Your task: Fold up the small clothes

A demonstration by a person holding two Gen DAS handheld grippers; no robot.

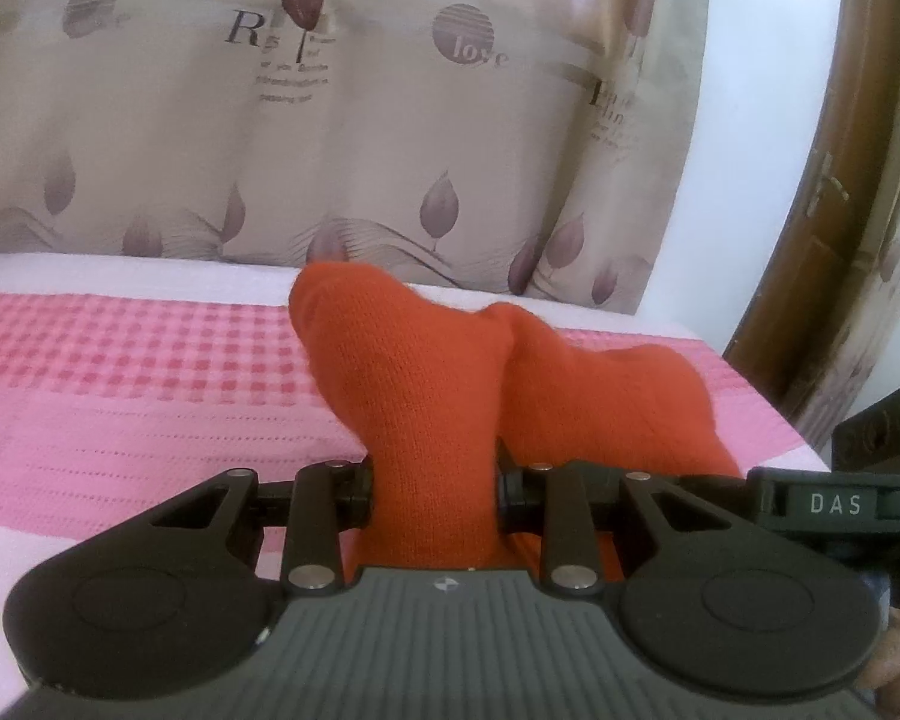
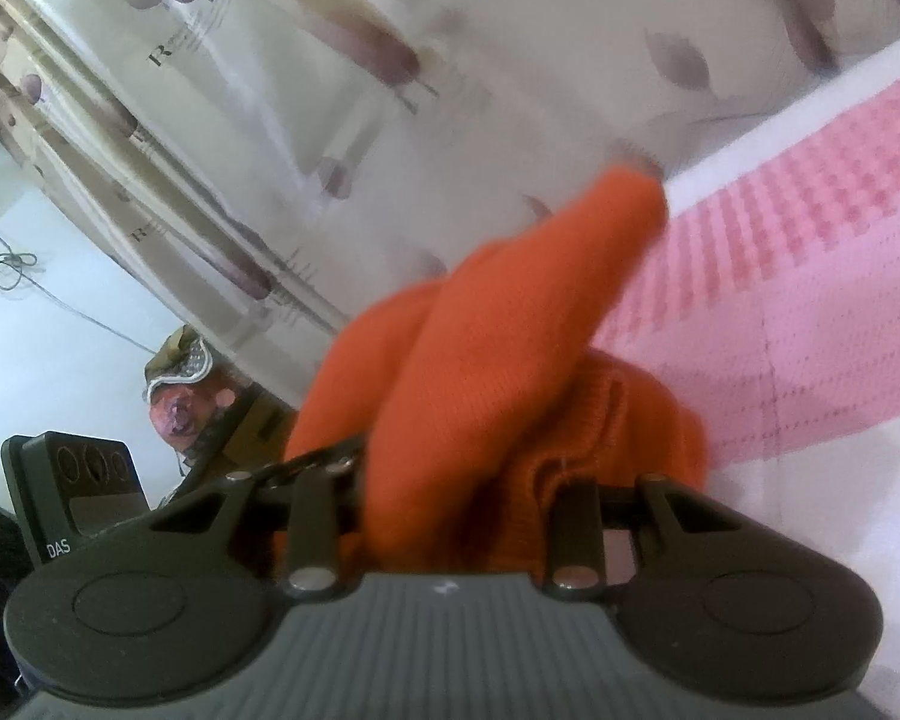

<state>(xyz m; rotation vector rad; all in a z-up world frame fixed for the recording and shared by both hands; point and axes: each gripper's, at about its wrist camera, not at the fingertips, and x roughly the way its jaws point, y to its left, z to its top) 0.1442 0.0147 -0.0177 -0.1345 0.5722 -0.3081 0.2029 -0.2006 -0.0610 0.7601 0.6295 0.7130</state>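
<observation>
Left wrist: both hand-held grippers (image 1: 435,495) (image 2: 456,498) clamp orange knit garment (image 1: 426,372) above pink checked cloth (image 1: 120,360); curtain (image 1: 330,120) behind.

The fingertips of the left gripper (image 1: 435,489) are lying buried in the orange knit garment (image 1: 426,396), which is bunching up between them and covering the bedspread ahead of the claw. The right gripper (image 2: 456,498) is showing smeared with motion blur, its fingertips also disappearing under the garment (image 2: 480,324), so how tightly they are closing cannot be told. Left of that claw, a blurred pinkish object (image 2: 177,402) is staying unidentifiable. The curtain's small print (image 1: 294,69) beyond the left claw is proving unreadable.
</observation>
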